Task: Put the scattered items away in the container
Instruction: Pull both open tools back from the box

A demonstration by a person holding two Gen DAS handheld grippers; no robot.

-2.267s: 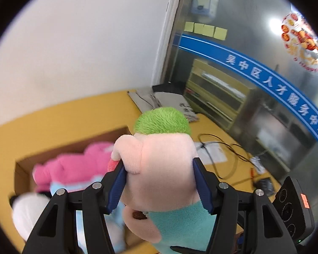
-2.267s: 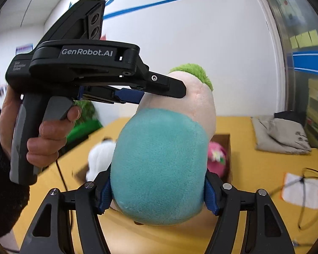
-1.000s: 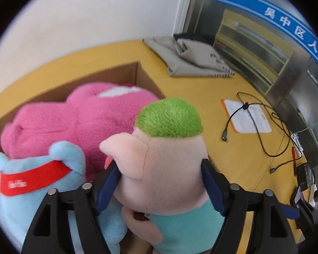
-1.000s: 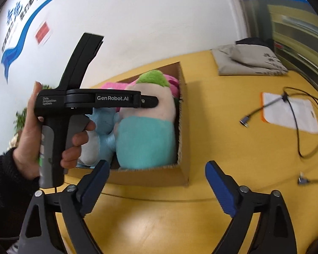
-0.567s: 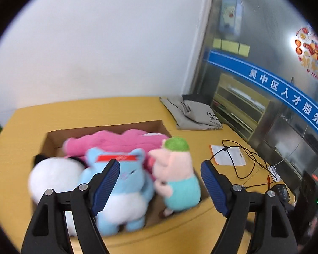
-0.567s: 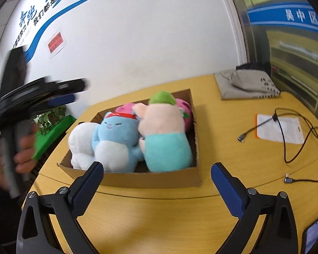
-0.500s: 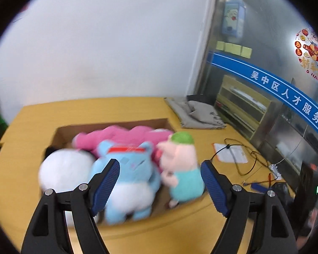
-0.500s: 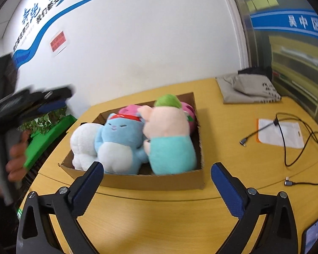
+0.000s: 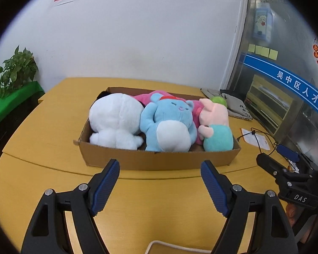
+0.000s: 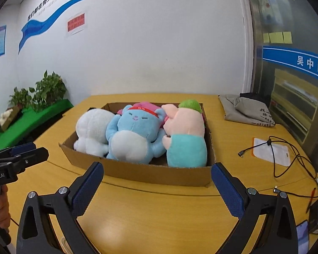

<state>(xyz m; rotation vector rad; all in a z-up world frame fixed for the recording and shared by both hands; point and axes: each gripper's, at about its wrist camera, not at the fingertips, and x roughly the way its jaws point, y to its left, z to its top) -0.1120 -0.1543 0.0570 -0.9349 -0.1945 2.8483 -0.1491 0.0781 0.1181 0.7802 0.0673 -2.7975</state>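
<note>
From the left wrist we see our left gripper point(image 9: 160, 172) with its blue pads apart and nothing between them, above the bare yellow table point(image 9: 154, 209). At twelve o'clock from it sits the cardboard box point(image 9: 159, 158), holding a white plush point(image 9: 116, 120) at its ten o'clock end, a blue plush point(image 9: 169, 124) in the middle, a pink plush point(image 9: 146, 97) behind, and a pig plush point(image 9: 216, 124) with green hair at the two o'clock end. Our right gripper point(image 9: 286, 175) shows at three o'clock.

From the right wrist our right gripper point(image 10: 156, 175) stands wide apart and empty, the box point(image 10: 159, 173) at twelve o'clock with the same four toys inside. A cable point(image 10: 286, 154) and a folded grey cloth point(image 10: 246, 110) lie at two o'clock; our left gripper point(image 10: 17, 156) is at nine o'clock.
</note>
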